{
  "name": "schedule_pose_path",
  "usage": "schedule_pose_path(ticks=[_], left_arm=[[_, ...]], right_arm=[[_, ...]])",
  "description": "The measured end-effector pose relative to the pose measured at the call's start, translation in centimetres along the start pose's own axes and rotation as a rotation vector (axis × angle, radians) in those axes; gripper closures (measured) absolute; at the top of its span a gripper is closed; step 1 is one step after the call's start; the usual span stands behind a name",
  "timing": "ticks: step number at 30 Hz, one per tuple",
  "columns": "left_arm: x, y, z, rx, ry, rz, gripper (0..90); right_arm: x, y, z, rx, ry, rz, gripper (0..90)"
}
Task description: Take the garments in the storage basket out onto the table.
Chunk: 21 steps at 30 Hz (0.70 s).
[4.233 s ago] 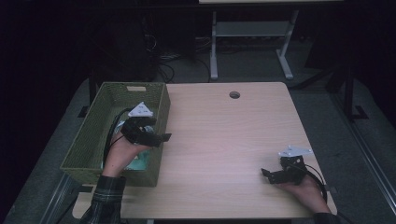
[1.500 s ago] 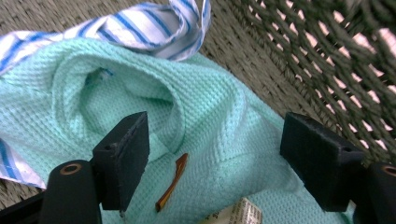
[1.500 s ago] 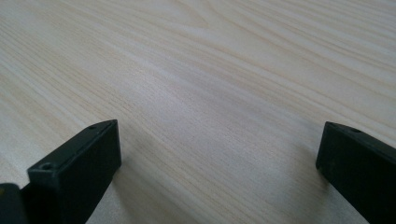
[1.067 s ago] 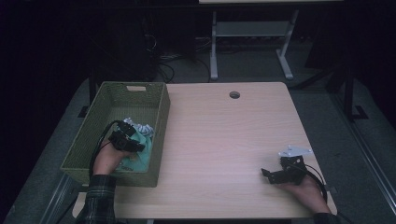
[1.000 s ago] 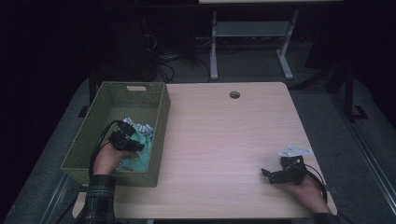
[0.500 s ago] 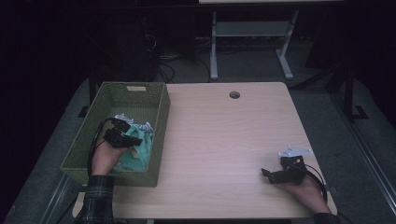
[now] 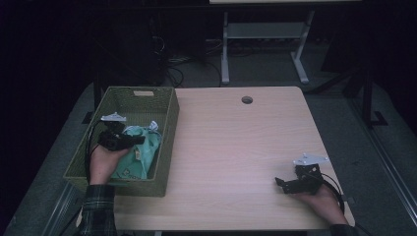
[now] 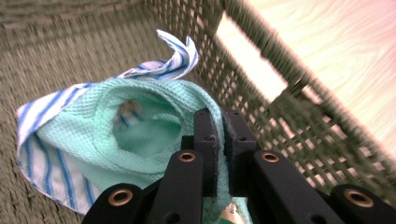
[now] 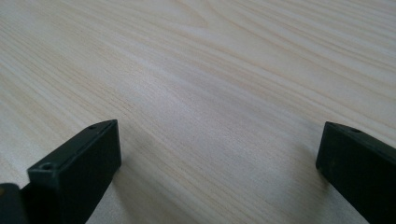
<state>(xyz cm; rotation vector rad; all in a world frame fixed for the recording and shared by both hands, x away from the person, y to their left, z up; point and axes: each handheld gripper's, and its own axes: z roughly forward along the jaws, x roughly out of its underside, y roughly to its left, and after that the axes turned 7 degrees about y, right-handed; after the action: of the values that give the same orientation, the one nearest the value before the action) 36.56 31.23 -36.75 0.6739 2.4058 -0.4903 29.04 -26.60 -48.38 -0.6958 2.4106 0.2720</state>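
A mint green cloth (image 7: 142, 153) lies bunched in the green woven basket (image 7: 169, 129) at the table's left. In the left gripper view its waffle-weave folds (image 8: 140, 107) rise toward the jaws, with a blue-striped white cloth (image 8: 177, 58) beneath and behind. My left gripper (image 7: 140, 139) is inside the basket; its jaws have just been closing and now pinch a fold of the green cloth (image 8: 219, 116). My right gripper (image 7: 281, 184) rests on the table near the front right, its jaws wide apart over bare wood (image 9: 219, 135).
The light wooden table (image 7: 236, 142) has a round cable hole (image 7: 247, 100) near its far edge. The basket's wall (image 8: 261, 93) stands close on the right of my left gripper. Desk legs and cables sit on the dark floor behind.
My left gripper has risen a little inside the basket, and the green cloth has come up with it. The right gripper has stayed where it was.
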Motion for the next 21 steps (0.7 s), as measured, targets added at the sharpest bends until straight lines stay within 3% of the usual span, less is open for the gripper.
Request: schedule_pose_path(ticks=[5,21], left_arm=[[-0.4,-0.2,-1.1,0.014,-0.072,-0.007,85.2],[-2.5,-0.6,-4.1,0.014,-0.183,0.02,85.7]], right_arm=[[0.0,0.0,0.0,0.0,0.001,0.001,0.0],[0.0,0.0,0.0,-0.002,0.002,0.004,0.0]])
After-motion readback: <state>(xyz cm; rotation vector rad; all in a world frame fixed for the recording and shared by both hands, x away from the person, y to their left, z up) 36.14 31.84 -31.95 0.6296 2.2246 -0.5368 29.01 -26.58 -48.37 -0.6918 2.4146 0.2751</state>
